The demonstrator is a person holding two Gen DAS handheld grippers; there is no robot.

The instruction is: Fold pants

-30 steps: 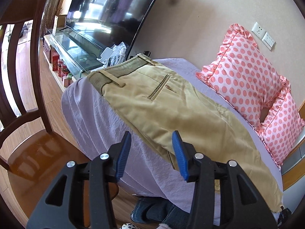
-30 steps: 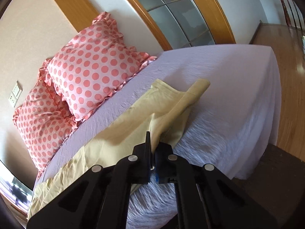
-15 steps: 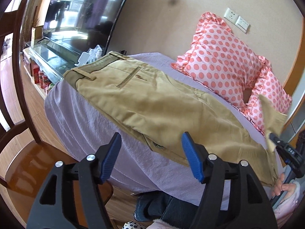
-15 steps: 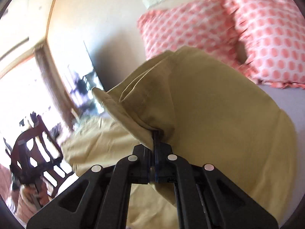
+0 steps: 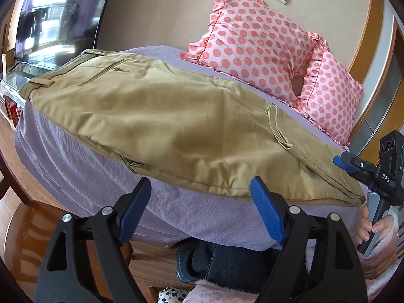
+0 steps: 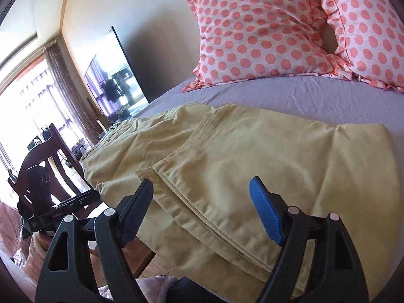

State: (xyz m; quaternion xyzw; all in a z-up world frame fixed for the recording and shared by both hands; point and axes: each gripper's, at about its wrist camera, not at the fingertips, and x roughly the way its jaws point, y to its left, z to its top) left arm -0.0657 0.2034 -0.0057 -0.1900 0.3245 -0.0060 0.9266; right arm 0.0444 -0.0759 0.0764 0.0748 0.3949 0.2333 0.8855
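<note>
Pants [image 5: 176, 116] lay lengthwise along the bed's [image 5: 75, 176] near edge, already folded once; my left gripper [image 5: 202, 194] and right gripper [image 6: 202, 192] both gaped empty, the right nearer the fold.

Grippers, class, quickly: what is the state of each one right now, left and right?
Left gripper: open, holding nothing, hovering at the near edge of the khaki pants.
Right gripper: open, holding nothing, above the folded-over leg.

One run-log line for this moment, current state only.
task: fold pants | khaki pants leg end folded over, lying on bed | left gripper open, empty | right gripper open, empty | pillows untouched
</note>
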